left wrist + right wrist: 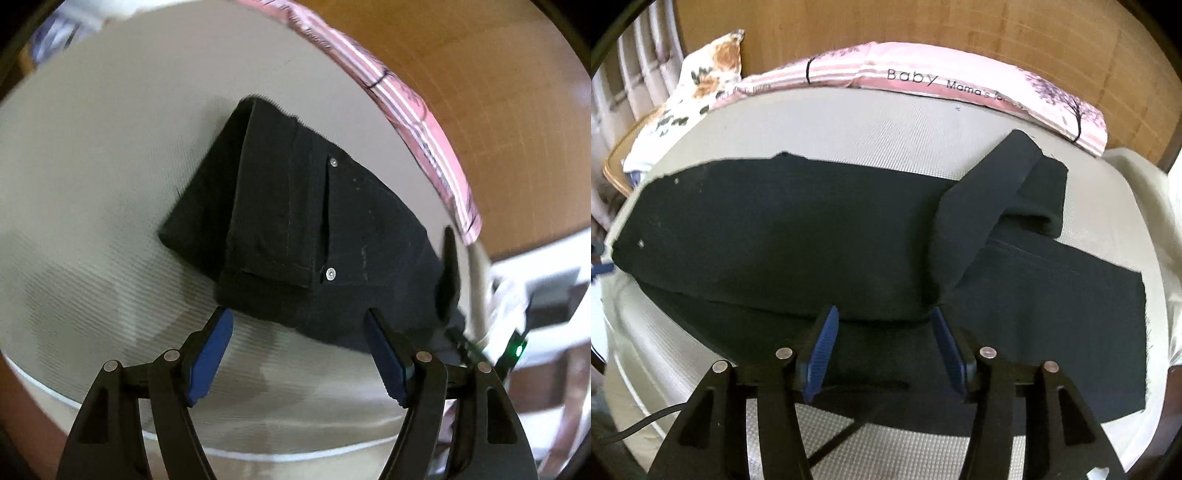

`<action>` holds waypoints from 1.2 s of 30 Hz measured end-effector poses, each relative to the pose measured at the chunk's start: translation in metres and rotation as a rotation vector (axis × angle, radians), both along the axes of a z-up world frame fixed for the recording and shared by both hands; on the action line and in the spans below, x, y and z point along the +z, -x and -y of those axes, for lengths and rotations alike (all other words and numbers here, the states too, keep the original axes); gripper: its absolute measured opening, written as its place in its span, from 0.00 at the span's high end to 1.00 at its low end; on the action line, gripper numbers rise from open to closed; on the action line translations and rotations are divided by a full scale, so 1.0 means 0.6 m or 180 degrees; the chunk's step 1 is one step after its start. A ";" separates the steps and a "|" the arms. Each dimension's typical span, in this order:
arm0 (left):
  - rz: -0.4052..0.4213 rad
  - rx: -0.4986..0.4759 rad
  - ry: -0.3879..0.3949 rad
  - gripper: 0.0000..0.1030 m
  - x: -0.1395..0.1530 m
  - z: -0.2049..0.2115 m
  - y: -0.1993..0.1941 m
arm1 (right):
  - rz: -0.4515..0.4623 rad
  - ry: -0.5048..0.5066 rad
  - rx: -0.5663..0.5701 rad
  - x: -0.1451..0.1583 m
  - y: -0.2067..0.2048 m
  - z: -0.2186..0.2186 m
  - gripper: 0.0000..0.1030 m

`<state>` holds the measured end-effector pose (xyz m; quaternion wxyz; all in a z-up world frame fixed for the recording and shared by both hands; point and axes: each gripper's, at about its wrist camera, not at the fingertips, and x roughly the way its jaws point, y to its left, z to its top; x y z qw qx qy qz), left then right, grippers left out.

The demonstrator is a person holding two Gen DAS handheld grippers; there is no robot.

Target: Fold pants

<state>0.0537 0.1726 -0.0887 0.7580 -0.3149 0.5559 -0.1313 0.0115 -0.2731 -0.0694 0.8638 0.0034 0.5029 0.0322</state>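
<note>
The black pants (798,236) lie on a pale grey mattress (886,129), spread from left to right in the right wrist view. One leg end is turned back over the rest and makes a thick diagonal fold (982,206) on the right part of the cloth. A flat lower leg part reaches out to the right, near the mattress edge.

The right gripper (884,314) is just at the near edge of the pants. Its jaws stand apart, and its blue pads (822,354) are over the dark cloth; nothing is pinched between them.

In the left wrist view the pants (314,236) show the waist side, with a pocket slit and two small metal rivets (330,274). The left gripper (299,314) is also spread wide and holds nothing. Its left pad (210,354) is over the bare mattress (110,147), and its right pad (386,354) is at the edge of the cloth; I cannot tell if it touches.

Along the far edge of the mattress lies a pink striped pillow (923,74) with the word "Baby" on it. Beside it on the left is a flowered cushion (698,81). Behind them is a brown wooden board (960,29).
</note>
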 end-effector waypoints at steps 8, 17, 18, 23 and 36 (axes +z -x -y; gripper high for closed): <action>0.0001 0.0450 0.0036 0.60 -0.023 0.008 -0.022 | -0.0070 -0.0379 -0.0326 -0.006 0.012 0.048 0.51; 0.0283 0.0416 -0.0321 0.84 0.008 0.021 -0.032 | -0.0250 -0.1014 -0.0825 -0.038 -0.004 0.108 0.51; 0.0316 0.0388 -0.0380 0.84 0.011 0.023 -0.036 | -0.0256 -0.1078 -0.0867 -0.040 -0.009 0.114 0.51; 0.0276 0.0377 -0.0456 0.84 0.005 0.015 -0.048 | -0.0220 -0.1285 -0.1023 -0.039 -0.047 0.139 0.51; 0.0280 0.0260 -0.0720 0.84 0.006 0.026 -0.063 | -0.0163 -0.2053 -0.1382 -0.063 -0.132 0.200 0.88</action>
